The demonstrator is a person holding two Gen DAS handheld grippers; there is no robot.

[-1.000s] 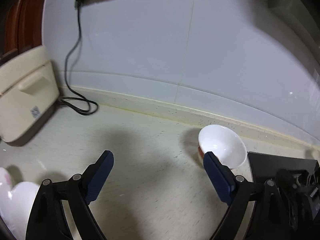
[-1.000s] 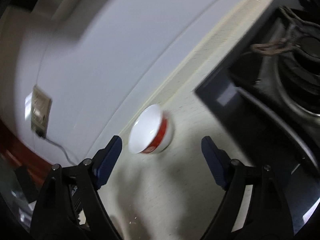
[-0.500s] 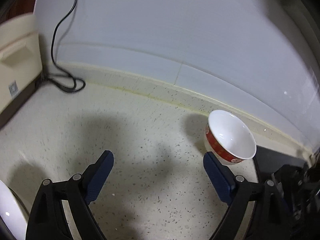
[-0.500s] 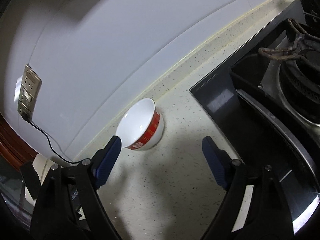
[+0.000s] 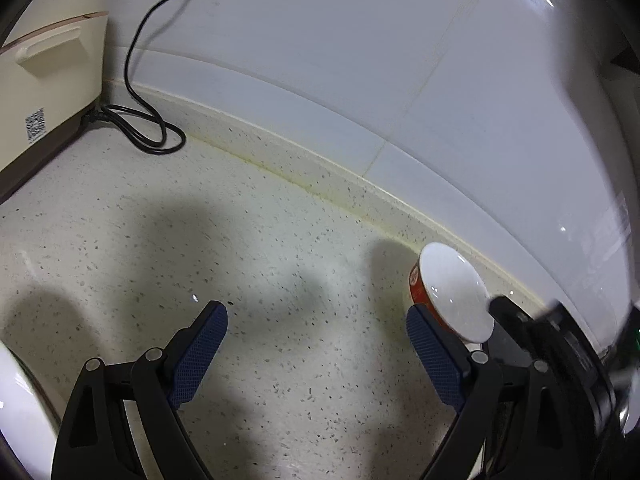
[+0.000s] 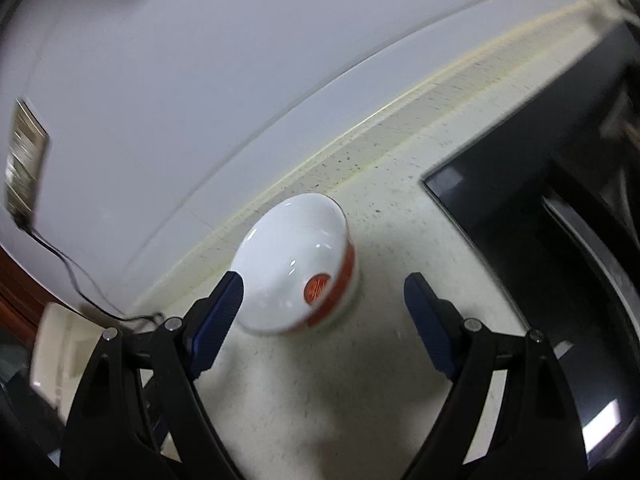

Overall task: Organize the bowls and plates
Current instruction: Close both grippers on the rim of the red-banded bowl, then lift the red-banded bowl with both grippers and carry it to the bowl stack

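In the left wrist view, the left gripper [image 5: 316,344] is hanging over bare speckled desk [image 5: 280,264] with its jaws spread wide and nothing between them. The red-banded bowl [image 5: 452,292] is sitting off to the right, just past the right finger and close to the raised back edge of the desk. A white dish [image 5: 16,412] is showing only as a sliver at the lower left edge, so I cannot tell whether it is a plate or a bowl. A cream appliance [image 5: 48,64] and its black cord [image 5: 140,120] are lying well away at the left.

In the right wrist view, the right gripper [image 6: 324,304] is pointing at the bowl [image 6: 296,272], jaws wide and empty; the left pad is overlapping the rim in the picture, but whether it is touching I cannot tell. The picture is smeared. The black stove [image 6: 540,240] is lying near the bowl's right.

The risk, as I judge it: a fast approach is likely to knock the rim and slide or tip the bowl toward the stove, and a glazed curved wall pinched off-centre is liable to slip out of the pads.
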